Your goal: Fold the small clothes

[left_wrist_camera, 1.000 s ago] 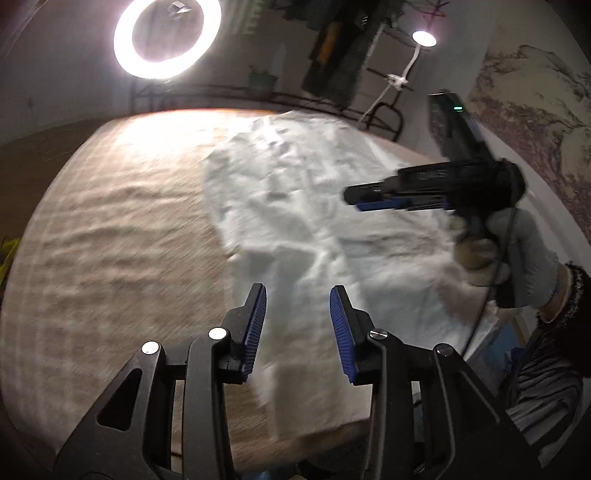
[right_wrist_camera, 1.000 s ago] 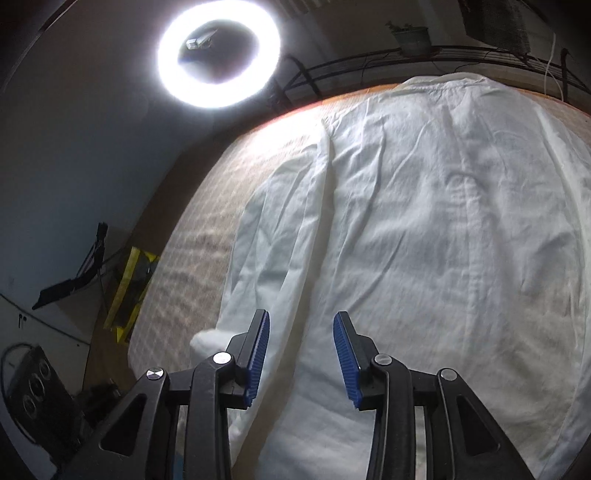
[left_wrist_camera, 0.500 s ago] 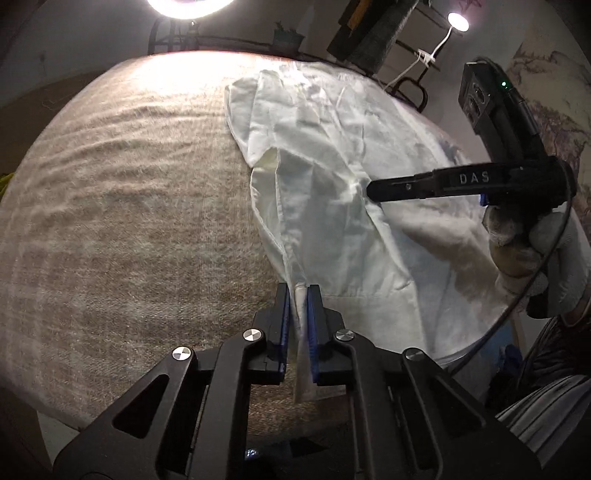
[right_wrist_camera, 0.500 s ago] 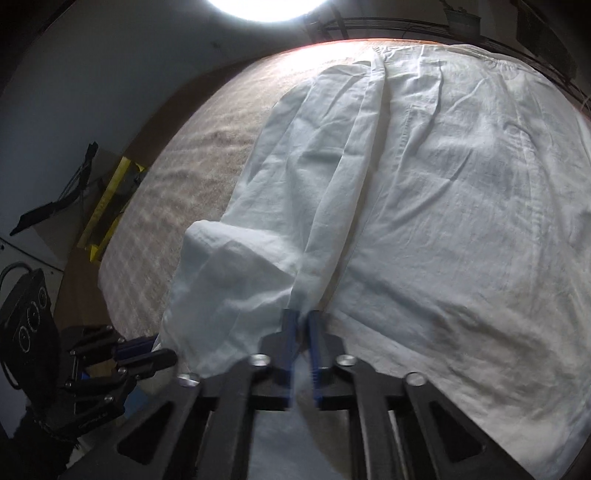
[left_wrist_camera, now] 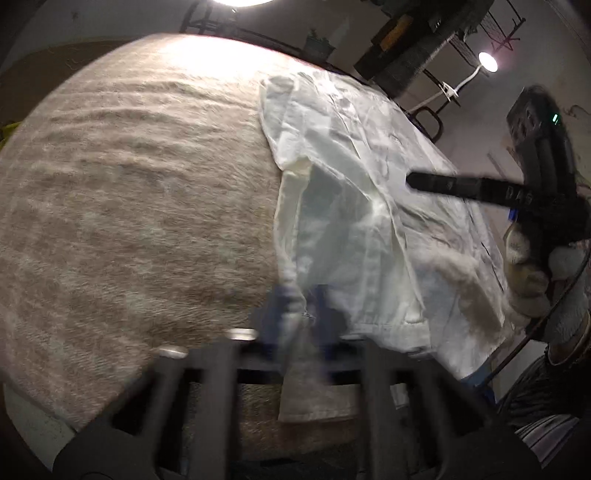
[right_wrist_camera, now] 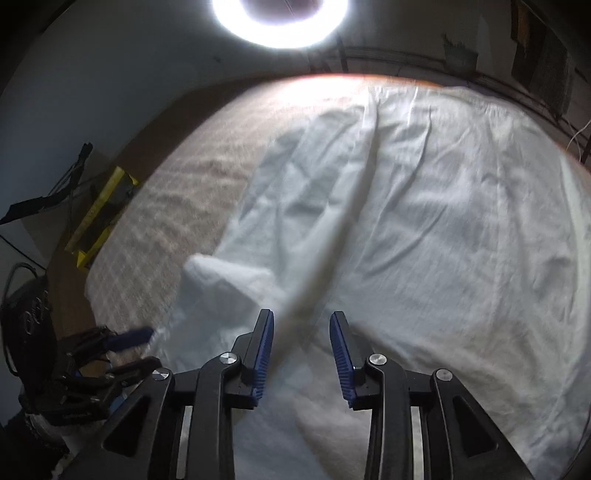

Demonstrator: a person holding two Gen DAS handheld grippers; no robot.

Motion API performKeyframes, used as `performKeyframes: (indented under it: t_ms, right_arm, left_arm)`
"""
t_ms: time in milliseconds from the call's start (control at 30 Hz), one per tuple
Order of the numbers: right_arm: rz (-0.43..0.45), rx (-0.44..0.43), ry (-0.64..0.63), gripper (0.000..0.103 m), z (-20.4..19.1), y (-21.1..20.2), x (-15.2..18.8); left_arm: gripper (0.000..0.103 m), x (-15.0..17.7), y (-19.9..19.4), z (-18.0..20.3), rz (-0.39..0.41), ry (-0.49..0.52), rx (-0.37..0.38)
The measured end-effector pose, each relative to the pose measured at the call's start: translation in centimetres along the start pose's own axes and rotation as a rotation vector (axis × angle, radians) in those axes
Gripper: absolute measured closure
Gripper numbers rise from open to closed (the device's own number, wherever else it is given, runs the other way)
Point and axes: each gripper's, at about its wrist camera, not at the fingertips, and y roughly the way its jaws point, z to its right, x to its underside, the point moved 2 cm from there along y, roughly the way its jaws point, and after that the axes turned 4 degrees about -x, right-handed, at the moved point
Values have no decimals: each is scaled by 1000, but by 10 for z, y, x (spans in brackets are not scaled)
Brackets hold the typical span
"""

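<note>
Left gripper (left_wrist_camera: pixel 299 306) clenched on the white garment's (left_wrist_camera: pixel 351 206) sleeve edge at six o'clock, right gripper (right_wrist_camera: pixel 301 347) jaws just opening, released, fold between them, garment spread over the beige blanket (left_wrist_camera: pixel 129 206).

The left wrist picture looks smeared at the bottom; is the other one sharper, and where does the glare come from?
Left wrist view: the left gripper is motion-blurred, the white garment sharper. Right wrist view: the right gripper is crisp, the cloth soft. The ring light blows out to white in both, and the fisheye bends the table edge.
</note>
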Motion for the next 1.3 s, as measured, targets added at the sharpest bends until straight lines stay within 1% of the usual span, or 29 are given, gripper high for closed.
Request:
performKeyframes:
  t_ms: [100, 167, 233, 267, 333, 433, 567, 633, 700, 800, 867, 933, 967, 1067, 1133, 1200, 1233, 1267, 1300]
  right_arm:
    - [43, 17, -8, 69, -3, -15, -9]
    - [64, -2, -11, 68, -8, -23, -18]
    - [78, -16, -9, 64, -13, -26, -32]
    - [80, -28, -6, 60, -14, -25, -39]
    - [77, -56, -10, 60, -22, -17, -60]
    - [54, -37, -28, 58, -34, 1, -87]
    - [-7, -19, 58, 56, -30, 46, -131]
    - [-45, 9, 107, 56, -24, 71, -148]
    - [-73, 52, 122, 56, -20, 90, -155]
    - [-113, 126, 104, 56, -21, 117, -167]
    - [-133, 154, 86, 56, -24, 130, -171]
    - [-156, 184, 62, 54, -29, 142, -176]
    - [-164, 192, 49, 50, -31, 145, -177]
    - [-197, 239, 13, 48, -37, 155, -178]
    - [-201, 258, -8, 53, -38, 157, -178]
    - [-193, 299, -29, 76, -37, 156, -177]
    - [-188, 310, -35, 82, -34, 156, -178]
    - [-184, 313, -36, 94, -32, 154, -178]
    - [-175, 307, -31, 100, -27, 151, -178]
  left_arm:
    - [98, 2, -5, 4, 35, 17, 9]
    - [98, 6, -13, 3, 60, 5, 28]
    - [98, 6, -16, 1, 67, -4, 35]
    - [99, 7, -17, 1, 65, -5, 45]
    - [99, 8, -20, 1, 67, -1, 52]
    - [99, 8, -22, 3, 76, 5, 63]
    - [99, 7, -21, 4, 80, 4, 76]
    - [99, 9, -23, 4, 82, 8, 85]
    - [99, 10, -25, 5, 84, 15, 92]
    - [100, 12, -29, 7, 90, 25, 97]
    - [100, 15, -34, 9, 97, 33, 98]
    - [100, 17, -40, 10, 101, 39, 101]
    - [100, 17, -42, 10, 104, 44, 100]
    - [101, 16, -43, 11, 109, 54, 99]
    - [101, 17, -45, 14, 109, 59, 95]
    - [101, 16, -43, 16, 108, 64, 90]
    - [101, 16, -44, 18, 108, 69, 87]
    - [101, 14, -43, 19, 107, 75, 88]
    - [101, 14, -44, 21, 107, 83, 87]
